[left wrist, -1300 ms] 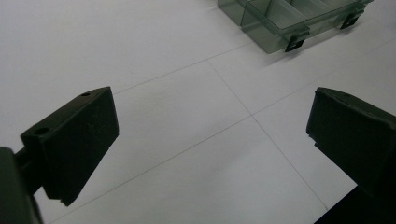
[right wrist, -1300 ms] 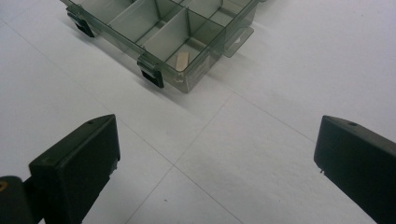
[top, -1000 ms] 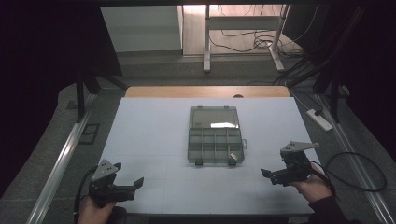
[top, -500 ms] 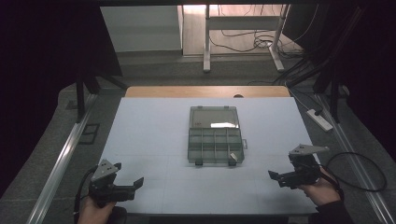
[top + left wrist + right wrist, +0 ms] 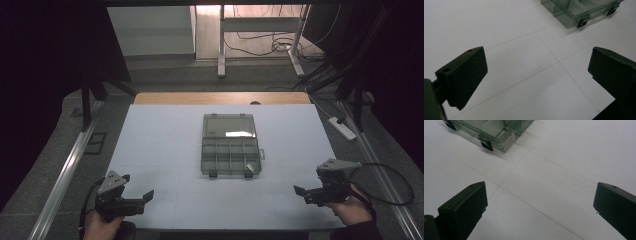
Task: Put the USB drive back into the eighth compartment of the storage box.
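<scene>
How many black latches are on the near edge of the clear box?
2. Left latch sits near the left end of the organizer box's near edge; right latch sits near its right end. Both hang open.

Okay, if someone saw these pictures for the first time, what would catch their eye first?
Probably the clear compartment box, lying open in the middle of the white table with its lid folded back on the far side. Next, the left gripper and right gripper, both open, held at the near corners, apart from the box.

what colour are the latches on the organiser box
Black, on the clear grey-tinted plastic compartment box; its latches show best in the left gripper view.
</scene>
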The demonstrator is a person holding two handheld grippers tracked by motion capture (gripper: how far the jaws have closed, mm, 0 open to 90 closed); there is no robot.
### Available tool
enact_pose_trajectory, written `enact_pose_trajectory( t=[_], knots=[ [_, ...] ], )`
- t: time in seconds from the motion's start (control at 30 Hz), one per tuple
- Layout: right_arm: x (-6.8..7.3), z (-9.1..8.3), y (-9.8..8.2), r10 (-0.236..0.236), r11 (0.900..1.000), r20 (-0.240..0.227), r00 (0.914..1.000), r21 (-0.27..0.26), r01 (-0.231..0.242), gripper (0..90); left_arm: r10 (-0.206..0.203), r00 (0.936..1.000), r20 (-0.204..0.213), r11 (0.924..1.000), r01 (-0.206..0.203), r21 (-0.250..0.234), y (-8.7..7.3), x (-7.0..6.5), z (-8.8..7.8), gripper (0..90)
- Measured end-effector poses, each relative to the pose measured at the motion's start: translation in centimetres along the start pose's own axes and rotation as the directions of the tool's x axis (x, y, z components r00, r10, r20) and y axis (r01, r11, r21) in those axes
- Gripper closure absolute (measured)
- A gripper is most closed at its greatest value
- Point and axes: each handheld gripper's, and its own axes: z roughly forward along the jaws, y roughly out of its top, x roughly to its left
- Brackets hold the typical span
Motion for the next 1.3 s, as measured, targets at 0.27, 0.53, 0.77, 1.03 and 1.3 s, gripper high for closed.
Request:
enact_pose_trajectory(
  t=[0.27,0.53,0.77,1.03,1.3],
  knots=[
    [-0.1,-0.6,-0.8,0.016,1.0,0.022,0.9996,0.003,-0.016,0.0,0.0,1.0,-0.001,1.0,0.0,0.001,0.0,0.0,0.0,2.5],
    [0.0,-1.2,-1.4,0.028,1.0,0.044,0.9987,0.001,-0.028,0.0,0.0,1.0,-0.002,1.0,0.0,0.001,0.0,0.0,0.0,2.5],
    [0.0,-1.7,-1.8,0.035,0.999,0.061,0.9975,0.002,-0.035,0.0,0.0,1.0,-0.002,1.0,0.0,0.001,0.0,0.0,0.0,2.5],
    [0.0,-2.0,-2.6,0.042,0.999,0.079,0.996,0.012,-0.043,0.0,0.001,1.0,-0.003,1.0,-0.001,0.002,0.0,0.0,0.0,2.6],
    [0.2,-2.2,-2.7,0.034,0.999,0.098,0.9947,0.017,-0.035,0.0,0.001,1.0,-0.003,1.0,-0.001,0.001,0.0,0.0,0.0,2.6]
  ],
)
